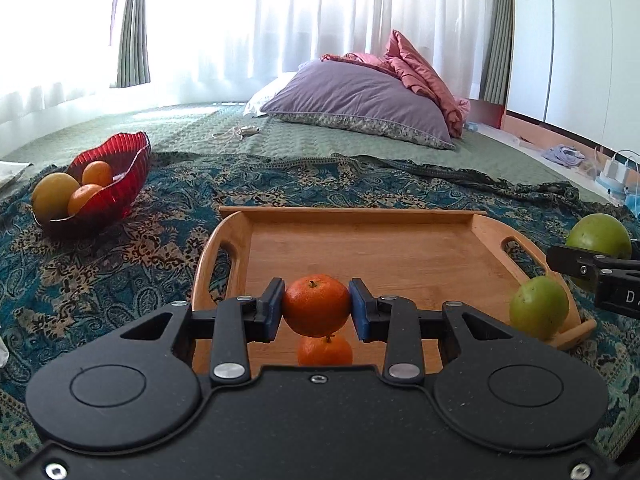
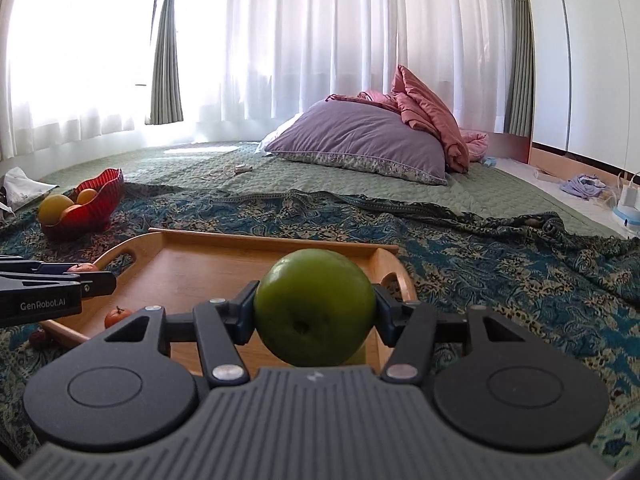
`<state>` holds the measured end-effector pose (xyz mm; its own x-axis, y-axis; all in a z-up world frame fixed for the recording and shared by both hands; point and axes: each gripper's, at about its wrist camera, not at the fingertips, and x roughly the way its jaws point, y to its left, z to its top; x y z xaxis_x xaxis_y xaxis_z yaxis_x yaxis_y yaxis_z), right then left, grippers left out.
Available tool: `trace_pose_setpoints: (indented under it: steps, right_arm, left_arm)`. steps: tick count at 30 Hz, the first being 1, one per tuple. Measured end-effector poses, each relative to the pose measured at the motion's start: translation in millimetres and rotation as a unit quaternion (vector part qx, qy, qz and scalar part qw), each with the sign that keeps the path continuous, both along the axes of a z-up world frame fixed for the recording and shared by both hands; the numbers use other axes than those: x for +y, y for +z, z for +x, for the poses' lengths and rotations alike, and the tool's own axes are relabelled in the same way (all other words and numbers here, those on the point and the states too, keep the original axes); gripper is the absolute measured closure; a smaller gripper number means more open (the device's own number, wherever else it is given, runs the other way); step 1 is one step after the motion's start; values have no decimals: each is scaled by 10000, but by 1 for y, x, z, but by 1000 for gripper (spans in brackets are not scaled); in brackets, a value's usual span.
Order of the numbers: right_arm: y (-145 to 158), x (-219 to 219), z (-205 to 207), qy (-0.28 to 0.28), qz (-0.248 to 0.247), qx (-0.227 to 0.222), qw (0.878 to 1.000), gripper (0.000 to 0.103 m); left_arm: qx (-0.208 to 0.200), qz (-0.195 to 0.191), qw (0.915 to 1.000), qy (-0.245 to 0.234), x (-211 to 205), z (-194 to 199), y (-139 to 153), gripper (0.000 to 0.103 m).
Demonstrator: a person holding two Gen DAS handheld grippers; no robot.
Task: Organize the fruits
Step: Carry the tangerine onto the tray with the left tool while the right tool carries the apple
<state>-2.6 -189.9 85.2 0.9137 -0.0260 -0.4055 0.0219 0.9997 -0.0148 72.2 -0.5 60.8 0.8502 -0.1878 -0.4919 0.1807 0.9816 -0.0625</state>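
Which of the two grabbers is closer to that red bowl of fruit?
Left. The left gripper, clamped on a tangerine, hangs over the tray's bowl-side half; the right gripper, holding a green apple, sits beyond it, farther from the red bowl.

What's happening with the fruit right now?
A person holds a gripper in each hand over the wooden tray on the bed. The left gripper has its jaws clamped on a tangerine; the right gripper grips a green apple. Another tangerine and a second green apple remain on the tray. The red bowl already holds fruit.
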Motion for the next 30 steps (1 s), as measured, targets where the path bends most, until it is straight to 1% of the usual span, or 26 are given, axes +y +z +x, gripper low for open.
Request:
trace_pose_setpoints:
  steps: [3,6,9,13,17,22,26,30]
  right_arm:
    - [5,-9,27,-1,-61,303,9995,42]
    - [6,-18,51,57,61,679,9977,42]
    - [2,-26,72,141,222,1067,9939,42]
    - [-5,-25,90,200,158,1397,9899,42]
    - [-10,-24,103,207,297,1587,9867,42]
    - [-17,-31,118,67,570,1794,9821,42]
    - [-24,-31,124,-20,558,1924,9797,42]
    - [-28,-32,122,-61,564,1858,9809,43]
  left_arm:
    - [238,-69,9997,75,2,22,1,70]
    - [477,-83,9987,126,4,41,0,70]
    - [716,-87,9973,160,5,55,-4,70]
    - [952,-53,9952,204,4,68,-11,70]
    - [1065,-10,9940,242,3,73,-18,70]
    - [1118,80,9933,262,1,79,-23,70]
    - [1171,76,9926,296,1,82,-25,70]
    - [1212,-31,9922,287,1,83,-27,70]
